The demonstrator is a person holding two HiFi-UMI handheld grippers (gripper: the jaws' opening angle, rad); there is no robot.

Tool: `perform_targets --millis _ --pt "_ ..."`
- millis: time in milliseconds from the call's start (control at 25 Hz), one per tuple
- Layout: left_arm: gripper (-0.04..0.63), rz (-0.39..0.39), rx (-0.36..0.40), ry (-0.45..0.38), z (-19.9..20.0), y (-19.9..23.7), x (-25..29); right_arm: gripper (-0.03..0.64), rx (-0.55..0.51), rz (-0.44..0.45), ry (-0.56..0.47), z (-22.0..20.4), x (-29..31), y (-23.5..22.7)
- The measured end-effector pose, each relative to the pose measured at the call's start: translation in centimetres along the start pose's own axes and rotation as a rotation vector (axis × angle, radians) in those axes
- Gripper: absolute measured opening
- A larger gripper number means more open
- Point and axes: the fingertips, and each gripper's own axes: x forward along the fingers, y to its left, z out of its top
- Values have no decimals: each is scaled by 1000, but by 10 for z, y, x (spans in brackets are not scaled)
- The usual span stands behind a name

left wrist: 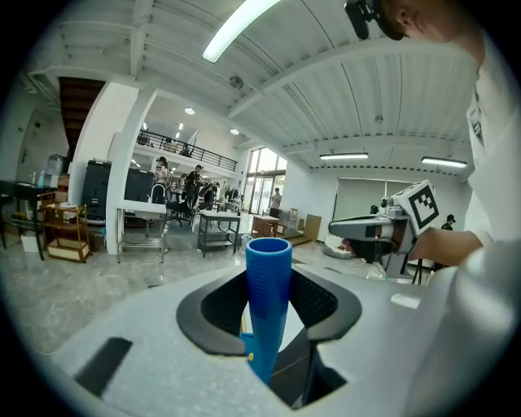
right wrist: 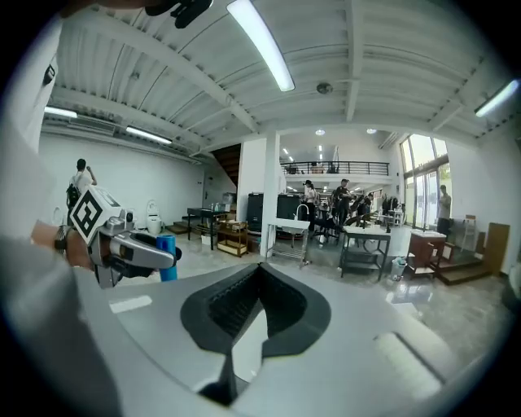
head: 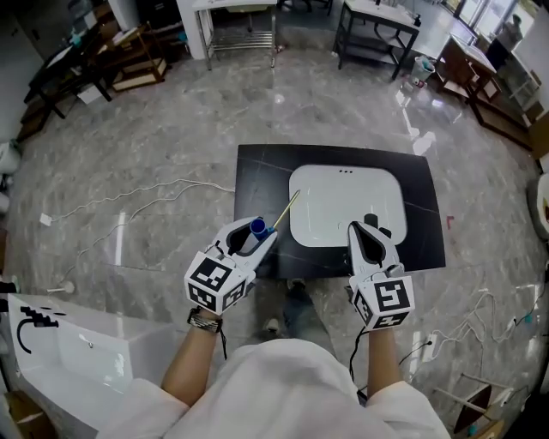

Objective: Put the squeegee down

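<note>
My left gripper is shut on the squeegee's blue tubular handle, which stands upright between the jaws. A thin yellowish part of the squeegee slants from the gripper toward the white basin, which is set in the black table. The gripper hovers over the table's front left part. My right gripper is over the basin's front right rim. Its pads meet at the tips with nothing between them. In the right gripper view the left gripper shows at the left with the blue handle.
A white tub-like fixture stands at the lower left. Cables trail across the marble floor left of the table, and more lie at the lower right. Metal-framed tables stand far behind.
</note>
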Motion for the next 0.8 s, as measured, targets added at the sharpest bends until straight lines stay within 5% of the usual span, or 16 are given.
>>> perform_targets --millis 800 --pt "155 -44 -127 179 -44 84 115 6 54 142 134 -31 137 -44"
